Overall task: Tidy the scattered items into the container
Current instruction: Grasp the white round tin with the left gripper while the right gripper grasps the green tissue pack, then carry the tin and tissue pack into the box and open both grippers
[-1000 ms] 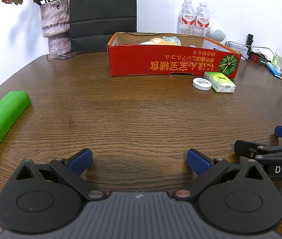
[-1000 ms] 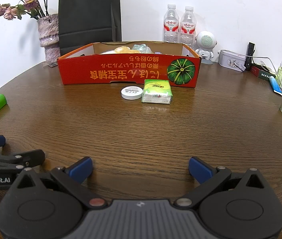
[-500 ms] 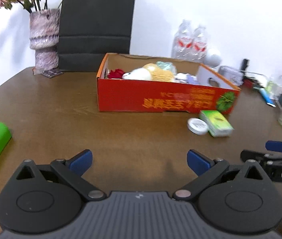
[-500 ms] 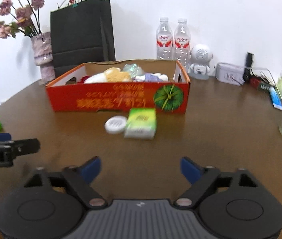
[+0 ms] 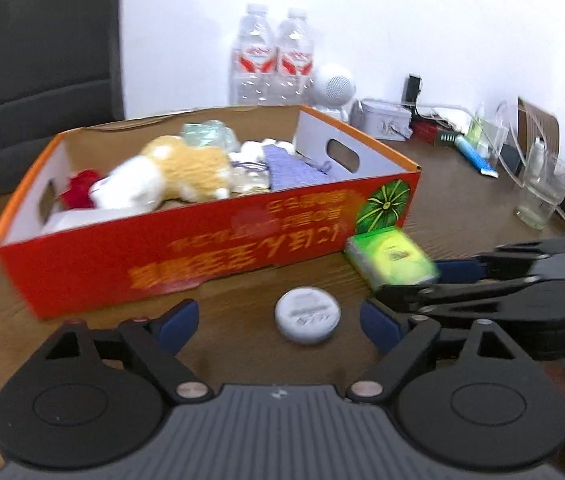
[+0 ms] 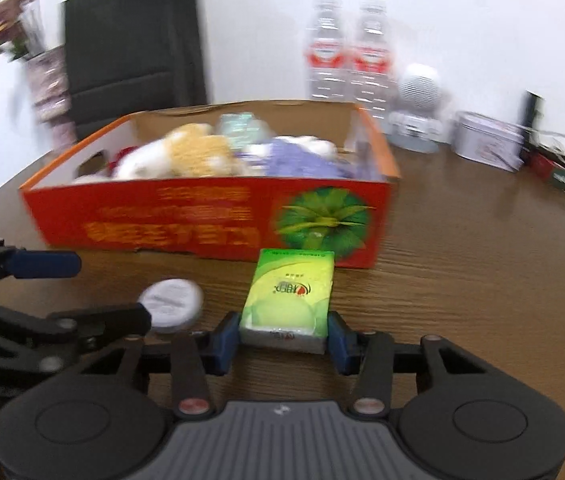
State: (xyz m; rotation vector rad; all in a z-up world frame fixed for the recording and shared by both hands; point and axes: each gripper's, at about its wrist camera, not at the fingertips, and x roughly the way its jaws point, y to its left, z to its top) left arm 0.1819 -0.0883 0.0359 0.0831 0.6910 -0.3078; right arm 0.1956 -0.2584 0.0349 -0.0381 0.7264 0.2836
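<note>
A green and yellow rectangular tissue packet (image 6: 288,300) lies flat on the brown wooden surface (image 6: 462,288), just in front of the red cardboard box (image 6: 210,220) already holding plush toys. The right hand-held gripper (image 6: 283,342) has its blue pads against the packet's near end, apparently grasping it. To do this well, squeeze gently, since the soft packet likely deforms, then lift clear of the box wall. The left hand-held gripper (image 5: 278,322) is spread wide, released, with a small round white tin (image 5: 307,314) lying between its fingers.
</note>
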